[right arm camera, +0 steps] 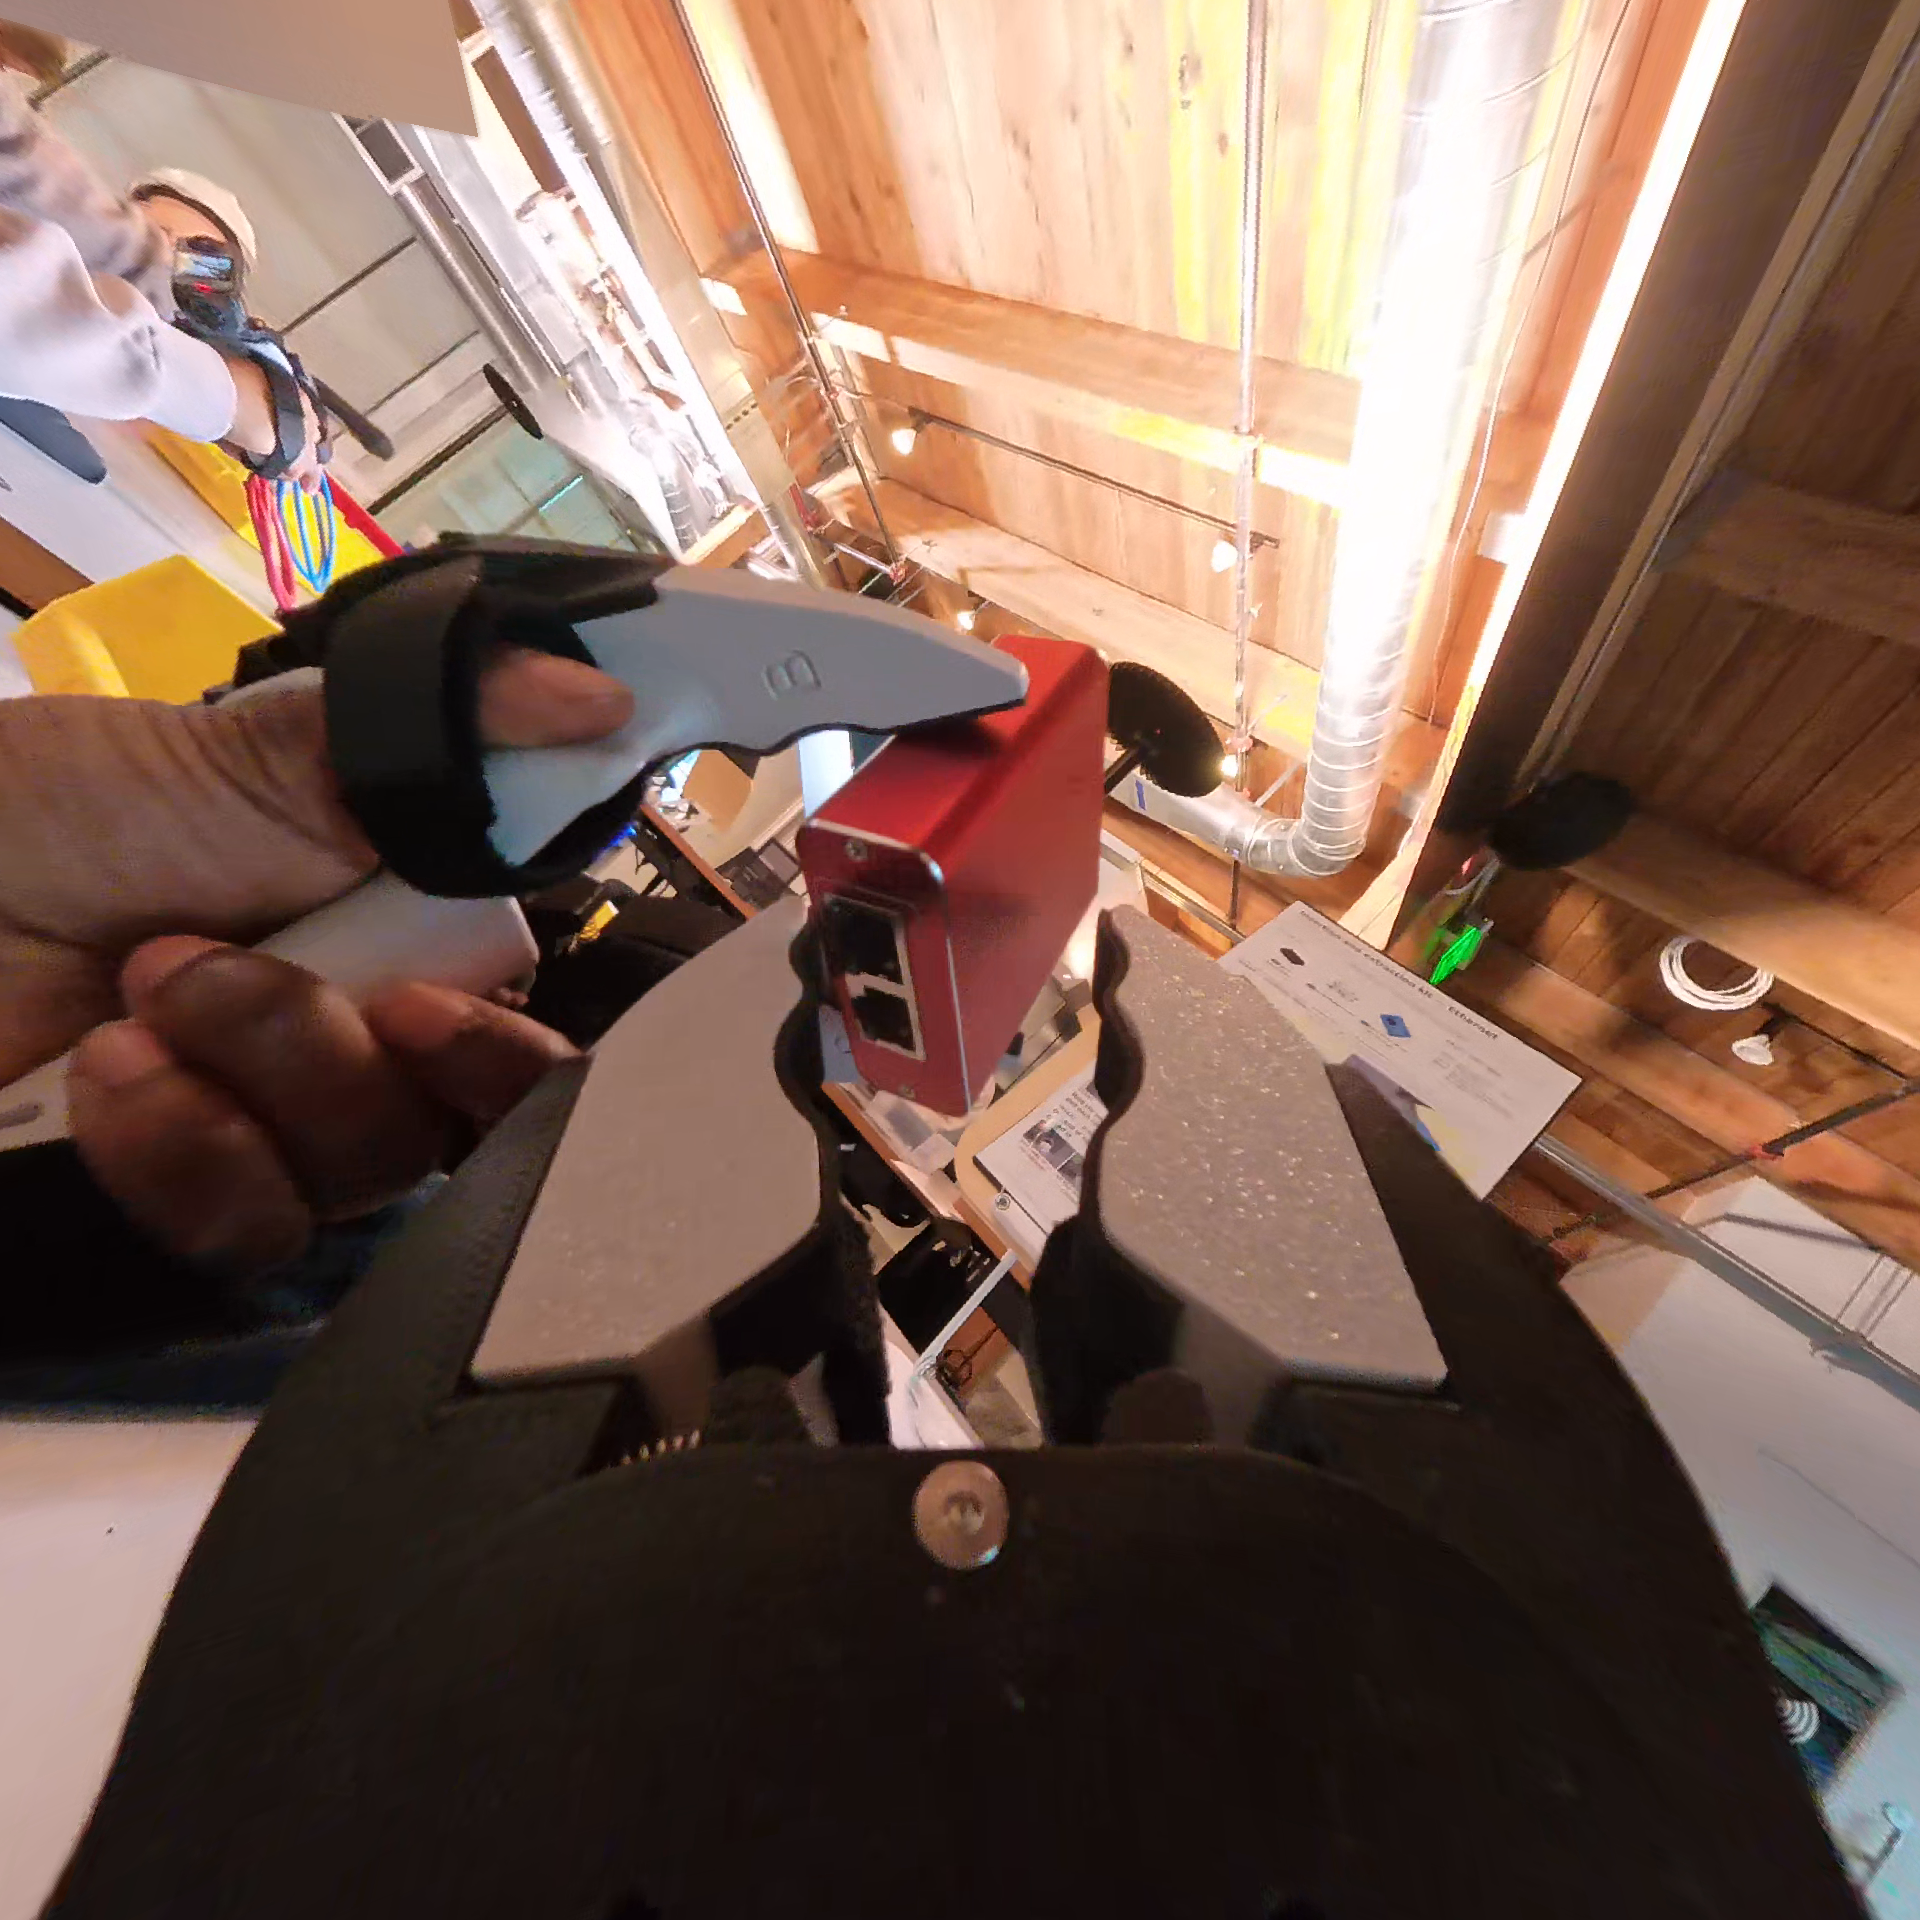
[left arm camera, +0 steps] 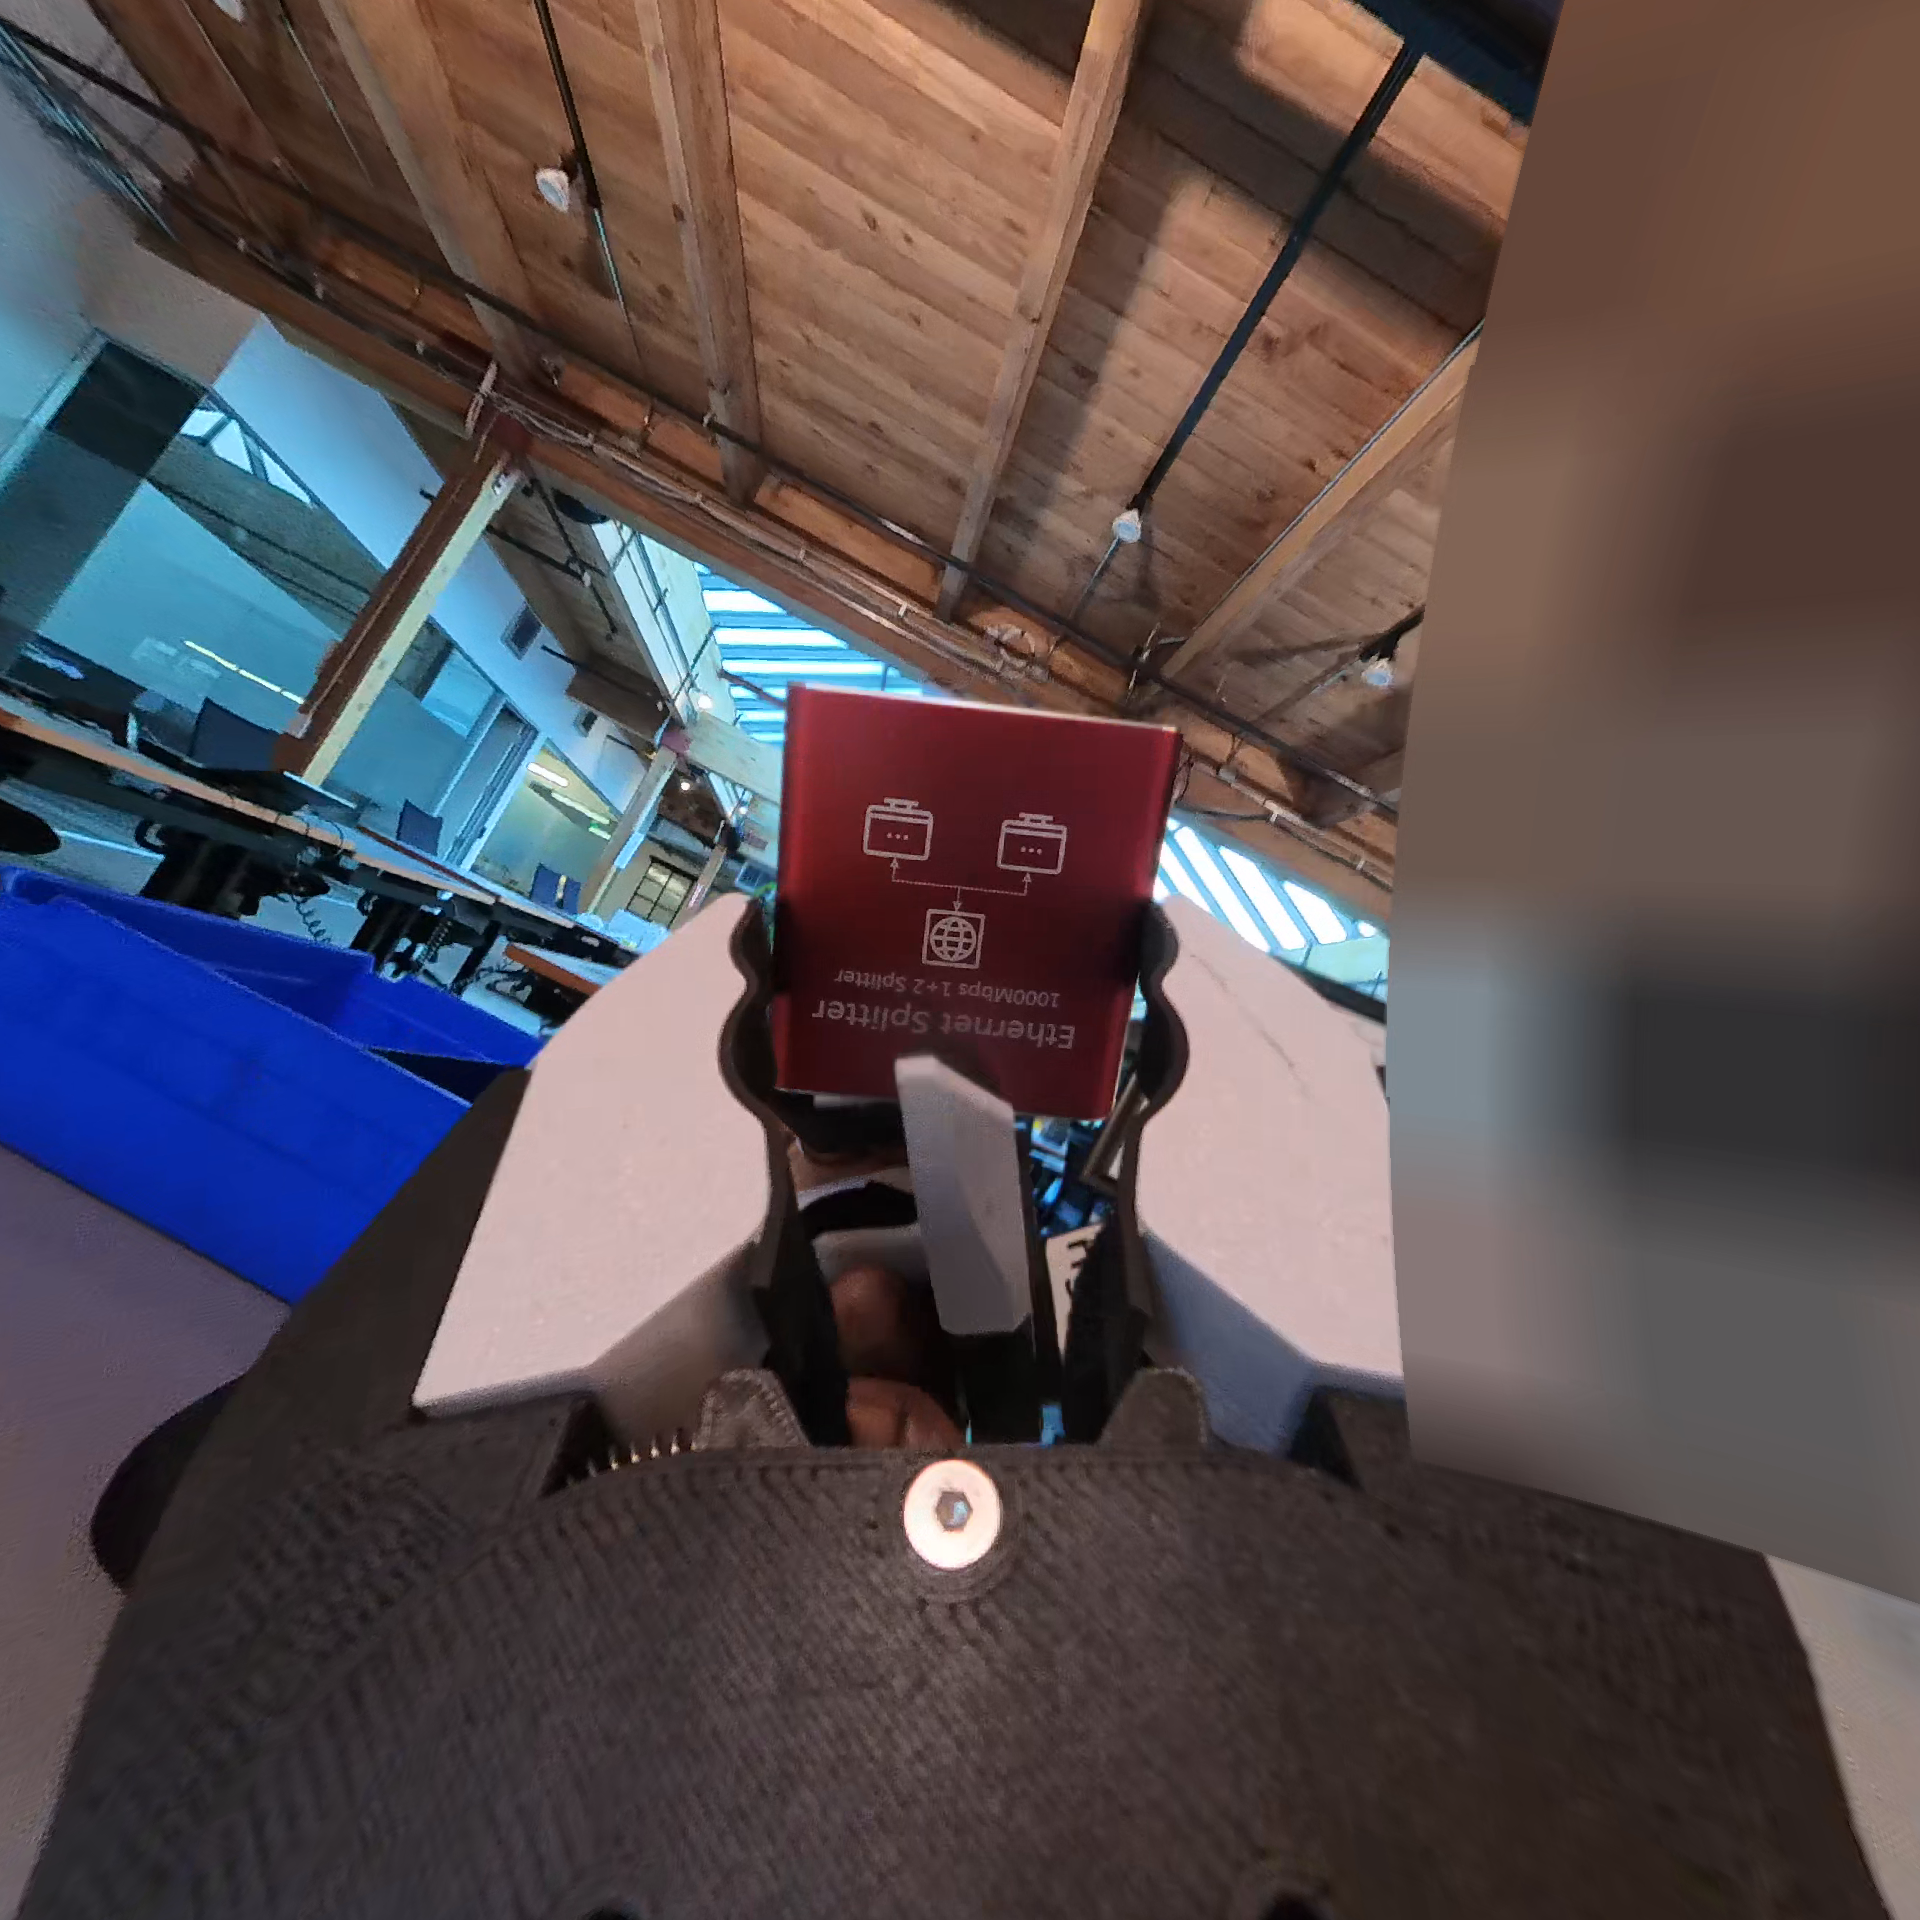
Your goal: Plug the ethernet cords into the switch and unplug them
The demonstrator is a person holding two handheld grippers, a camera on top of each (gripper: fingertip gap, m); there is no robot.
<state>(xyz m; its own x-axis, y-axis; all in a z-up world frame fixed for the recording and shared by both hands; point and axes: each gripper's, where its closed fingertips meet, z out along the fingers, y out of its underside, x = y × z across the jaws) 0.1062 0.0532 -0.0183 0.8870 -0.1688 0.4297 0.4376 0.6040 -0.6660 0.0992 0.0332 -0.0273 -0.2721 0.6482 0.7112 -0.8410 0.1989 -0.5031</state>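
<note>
The switch is a small red metal box (left arm camera: 966, 883). My left gripper (left arm camera: 956, 935) is shut on its two sides and holds it up in the air, with the printed face toward the camera. In the right wrist view the switch (right arm camera: 1008, 821) shows its end plate with two empty ports (right arm camera: 873, 977). A grey finger of the left gripper (right arm camera: 790, 675) lies on its top. My right gripper (right arm camera: 945, 966) is open and empty, its tips at either side of the port end. One grey right finger (left arm camera: 961, 1195) shows below the box. No cord is at the switch.
A blue bin (left arm camera: 187, 1039) stands at the left. Yellow bins (right arm camera: 135, 634) stand far left, where another person holds looped red and blue cords (right arm camera: 296, 530). A printed sheet (right arm camera: 1392, 1049) lies on a table. Wooden ceiling beams fill both backgrounds. Both grippers' tips are close together, under 4 cm apart.
</note>
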